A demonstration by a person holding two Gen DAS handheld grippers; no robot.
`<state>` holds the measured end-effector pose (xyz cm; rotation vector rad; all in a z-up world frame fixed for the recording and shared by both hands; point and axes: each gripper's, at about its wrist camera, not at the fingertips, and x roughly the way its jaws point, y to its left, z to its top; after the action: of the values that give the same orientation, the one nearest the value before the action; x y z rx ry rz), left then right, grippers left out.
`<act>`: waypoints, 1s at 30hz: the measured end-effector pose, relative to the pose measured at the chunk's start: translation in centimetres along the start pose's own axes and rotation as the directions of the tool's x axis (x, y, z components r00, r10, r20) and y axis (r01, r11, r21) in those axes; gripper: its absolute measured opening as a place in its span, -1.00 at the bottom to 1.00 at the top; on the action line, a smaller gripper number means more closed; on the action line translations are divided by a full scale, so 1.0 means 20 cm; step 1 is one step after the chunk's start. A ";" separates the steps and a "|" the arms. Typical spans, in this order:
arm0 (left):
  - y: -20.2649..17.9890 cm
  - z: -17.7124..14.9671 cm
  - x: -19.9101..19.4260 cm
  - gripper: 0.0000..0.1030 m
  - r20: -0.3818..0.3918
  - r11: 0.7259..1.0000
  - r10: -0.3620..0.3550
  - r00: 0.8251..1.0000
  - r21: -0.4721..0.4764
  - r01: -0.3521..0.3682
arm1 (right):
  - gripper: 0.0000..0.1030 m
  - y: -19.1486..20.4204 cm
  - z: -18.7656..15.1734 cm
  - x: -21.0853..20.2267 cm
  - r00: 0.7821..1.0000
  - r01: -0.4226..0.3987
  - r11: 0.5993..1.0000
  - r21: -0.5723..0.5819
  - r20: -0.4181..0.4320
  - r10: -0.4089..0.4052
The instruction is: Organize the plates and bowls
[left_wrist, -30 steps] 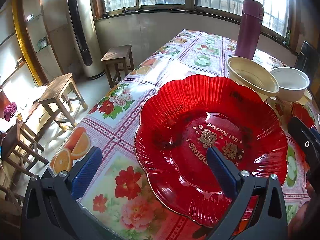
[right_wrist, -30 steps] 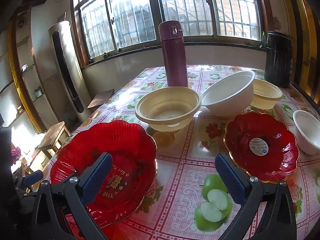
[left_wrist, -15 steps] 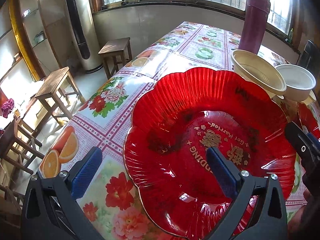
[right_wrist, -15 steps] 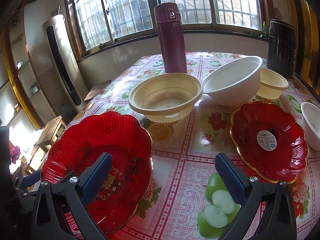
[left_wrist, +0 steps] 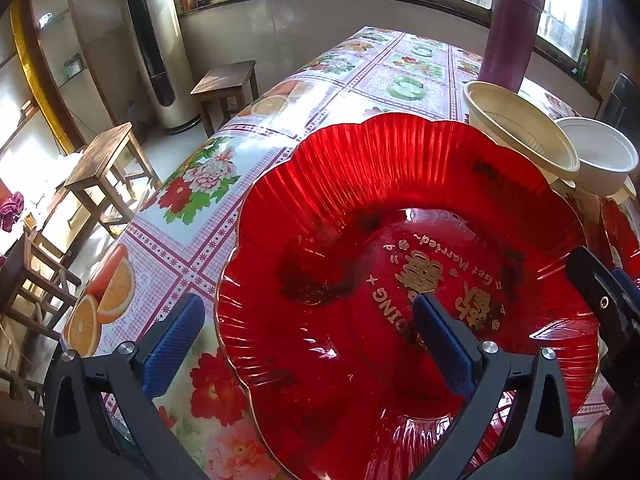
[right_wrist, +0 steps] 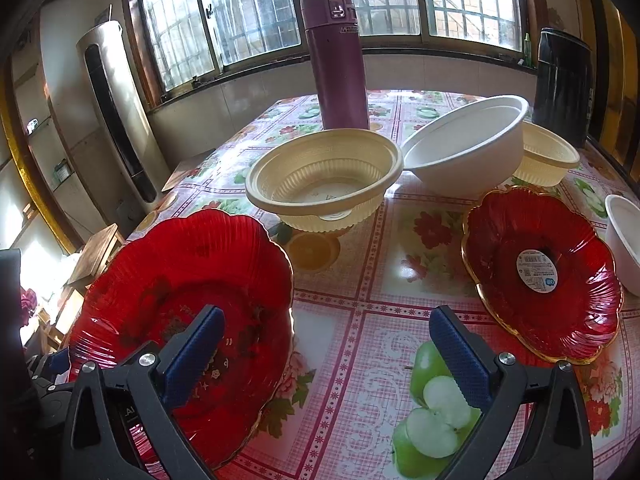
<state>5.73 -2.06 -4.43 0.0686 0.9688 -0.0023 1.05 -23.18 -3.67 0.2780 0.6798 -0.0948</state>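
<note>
Two red scalloped plates | large plate [left_wrist: 400, 280]: thin, stiff, glossy, likely light and slippery; grip rim at 6 o'clock | left gripper [left_wrist: 308, 340] fingers wide, straddling rim | right gripper [right_wrist: 328, 352] wide, empty.

Home dining room: oilcloth-covered table [right_wrist: 360, 320], wooden stools [left_wrist: 108, 168]

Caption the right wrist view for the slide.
Open right gripper over floral tablecloth, between large red plate and smaller stickered red plate; bowls, purple flask behind.
</note>
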 end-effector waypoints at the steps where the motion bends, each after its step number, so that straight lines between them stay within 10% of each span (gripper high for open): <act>1: 0.00 0.01 0.01 1.00 -0.002 1.000 0.013 1.000 0.008 -0.013 | 0.97 0.00 0.00 0.00 1.000 -0.008 1.000 0.009 0.004 0.008; 11: -0.01 0.00 0.03 0.97 -0.021 0.999 -0.037 0.999 -0.002 0.037 | 0.21 -0.04 -0.03 0.09 0.996 -0.030 0.999 0.041 -0.088 0.034; 18: -0.05 -0.01 -0.02 0.34 0.000 0.996 -0.082 0.997 0.031 0.082 | -0.75 0.08 -0.07 0.04 0.996 -0.080 0.995 -0.059 -0.050 0.077; 21: -0.01 -0.02 -0.04 0.03 0.004 0.996 -0.094 0.996 0.006 0.094 | -0.75 0.08 -0.08 0.03 0.995 -0.088 0.995 -0.045 -0.058 0.085; 30: 0.23 -0.12 -0.11 0.01 -0.027 1.000 0.001 1.000 -0.029 -0.002 | -0.70 0.23 -0.16 0.02 0.962 -0.212 0.969 -0.127 -0.203 0.184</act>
<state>2.61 2.68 -3.73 0.0425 0.9957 0.0141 0.17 -17.87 -5.20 0.2124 0.8405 0.1765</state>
